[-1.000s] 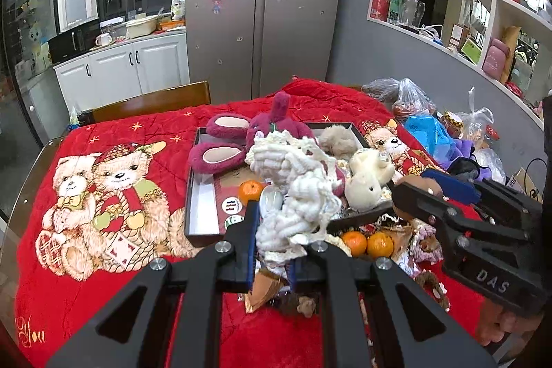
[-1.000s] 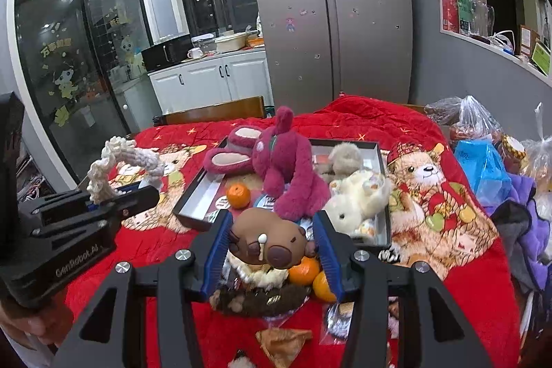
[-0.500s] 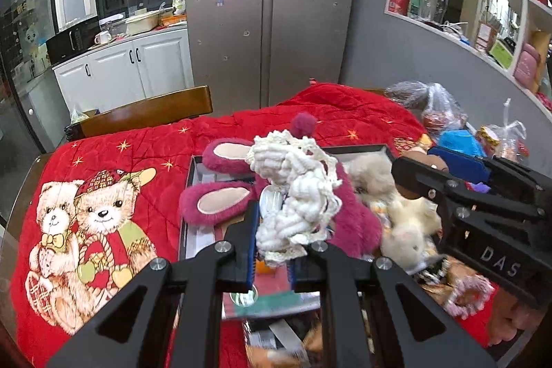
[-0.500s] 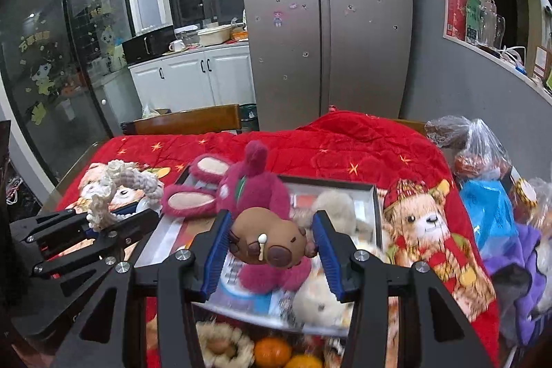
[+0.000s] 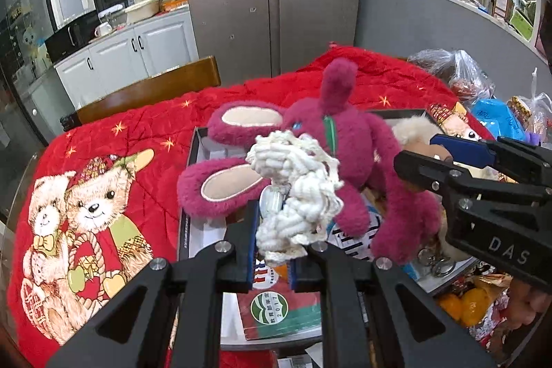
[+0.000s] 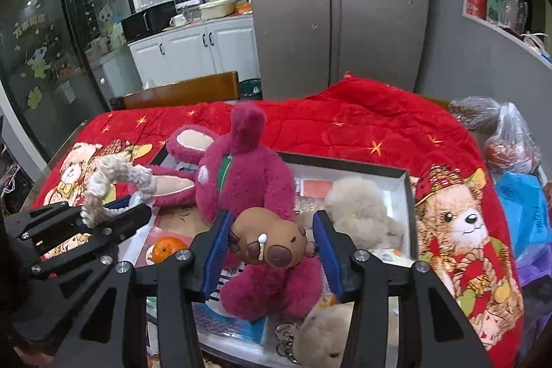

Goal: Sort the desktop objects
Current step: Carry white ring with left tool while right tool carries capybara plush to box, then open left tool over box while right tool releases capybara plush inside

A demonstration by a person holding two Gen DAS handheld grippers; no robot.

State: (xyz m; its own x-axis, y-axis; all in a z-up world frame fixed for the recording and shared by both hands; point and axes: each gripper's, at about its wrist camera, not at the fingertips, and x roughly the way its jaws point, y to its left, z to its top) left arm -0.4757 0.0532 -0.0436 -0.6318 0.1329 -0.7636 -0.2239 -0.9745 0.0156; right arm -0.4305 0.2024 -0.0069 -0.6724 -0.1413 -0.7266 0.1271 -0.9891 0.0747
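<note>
Cream knitted rope toy (image 5: 296,192): chunky looped yarn, bunched and knotted, pinched at its lower end between the blue-padded fingers of the left hand-held gripper (image 5: 272,250), which is raised above the near-left part of the grey tray (image 5: 184,230). From the right wrist view the same toy (image 6: 114,185) reads as an open loop standing up from the left hand-held gripper (image 6: 114,212), off to the left of the tray. Brown capybara figure (image 6: 270,238): rounded body, dark snout, a small cream mark on its face, clamped sideways between the blue pads of the right hand-held gripper (image 6: 270,245), held above the tray just in front of the magenta plush bear (image 6: 248,192). In the left wrist view the right hand-held gripper (image 5: 424,154) reaches in from the right side, with only a sliver of the brown figure visible between its fingers. The magenta plush bear (image 5: 345,161) lies face down in the tray with its soles toward the left. A cream plush (image 6: 362,212) sits to its right, an orange (image 6: 167,249) on the tray's left side, a keyring (image 6: 286,338) at the near edge. The tray rests on a red teddy-print blanket (image 6: 345,126) covering the desk. Plastic bags (image 6: 496,133) lie at the far right edge.
</note>
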